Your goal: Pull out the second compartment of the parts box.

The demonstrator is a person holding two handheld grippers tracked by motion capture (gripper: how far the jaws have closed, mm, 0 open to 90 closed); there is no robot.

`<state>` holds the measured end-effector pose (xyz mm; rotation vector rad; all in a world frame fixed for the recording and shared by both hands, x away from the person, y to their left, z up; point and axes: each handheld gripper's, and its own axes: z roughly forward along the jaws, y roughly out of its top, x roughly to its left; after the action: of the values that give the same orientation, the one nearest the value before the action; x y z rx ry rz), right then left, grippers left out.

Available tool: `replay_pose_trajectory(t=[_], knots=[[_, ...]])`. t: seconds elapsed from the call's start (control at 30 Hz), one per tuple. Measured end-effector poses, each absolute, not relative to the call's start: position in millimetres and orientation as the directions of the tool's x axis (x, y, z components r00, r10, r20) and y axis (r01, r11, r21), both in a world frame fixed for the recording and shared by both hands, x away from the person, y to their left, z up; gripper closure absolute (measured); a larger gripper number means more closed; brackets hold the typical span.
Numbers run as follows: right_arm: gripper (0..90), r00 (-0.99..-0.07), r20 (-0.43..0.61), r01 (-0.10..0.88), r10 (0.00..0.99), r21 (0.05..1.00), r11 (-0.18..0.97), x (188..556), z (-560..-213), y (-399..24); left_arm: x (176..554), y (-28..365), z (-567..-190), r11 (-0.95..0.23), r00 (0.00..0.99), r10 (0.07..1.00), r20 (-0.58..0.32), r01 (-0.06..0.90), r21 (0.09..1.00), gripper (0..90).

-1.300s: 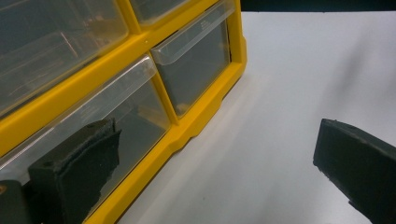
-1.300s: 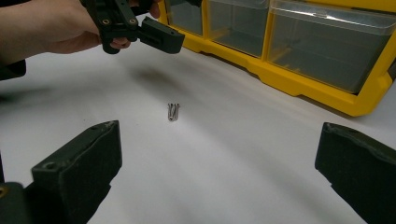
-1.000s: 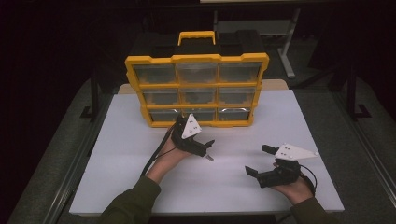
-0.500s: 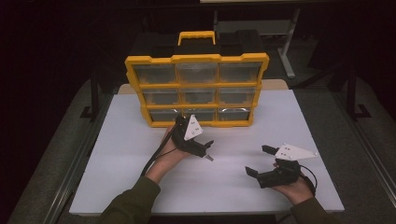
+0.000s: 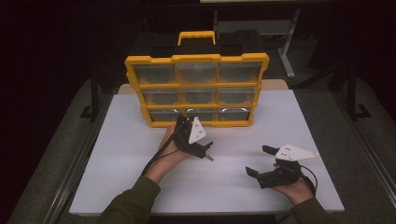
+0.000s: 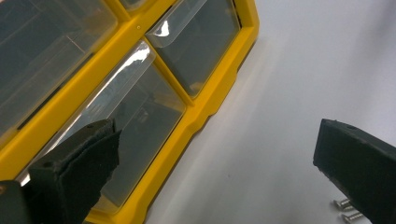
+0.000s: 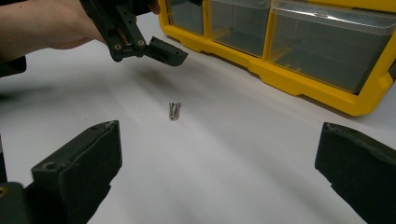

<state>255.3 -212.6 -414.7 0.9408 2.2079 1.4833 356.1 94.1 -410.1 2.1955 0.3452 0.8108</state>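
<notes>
A yellow organizer [image 5: 196, 58] with clear drawers stands upright at the back of the white table [image 5: 116, 158]. My left gripper [image 5: 196, 136] hovers open just in front of its bottom row. In the left gripper view its jaws [image 6: 215, 135] are spread wide, one across a bottom drawer [image 6: 140, 126], the other above the table. A small cluster of silver screws [image 5: 210, 158] lies on the table just right of the left gripper; the screws [image 6: 348, 211] also show beside its right jaw. My right gripper [image 5: 259, 160] rests open at the front right and faces the screws [image 7: 174, 111], about a hand's width away.
The organizer [image 7: 299, 51] has a yellow carry handle [image 5: 196, 37] on top and its drawers look shut. Dark floor and metal stand legs [image 5: 285, 46] surround the table. Bare white tabletop lies left of the left forearm [image 5: 135, 200] and between the two grippers.
</notes>
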Motion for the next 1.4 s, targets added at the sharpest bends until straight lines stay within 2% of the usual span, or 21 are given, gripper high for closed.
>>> replay_pose_trajectory(t=[1.4], knots=[[0.0, -0.731, 0.092, 0.343, 0.676, 0.906, 0.247, 255.3, -414.9, -212.4, 348.7, 83.2, -417.3, -0.83, 0.662, 0.34, 0.668, -0.122, 0.543, 0.1]])
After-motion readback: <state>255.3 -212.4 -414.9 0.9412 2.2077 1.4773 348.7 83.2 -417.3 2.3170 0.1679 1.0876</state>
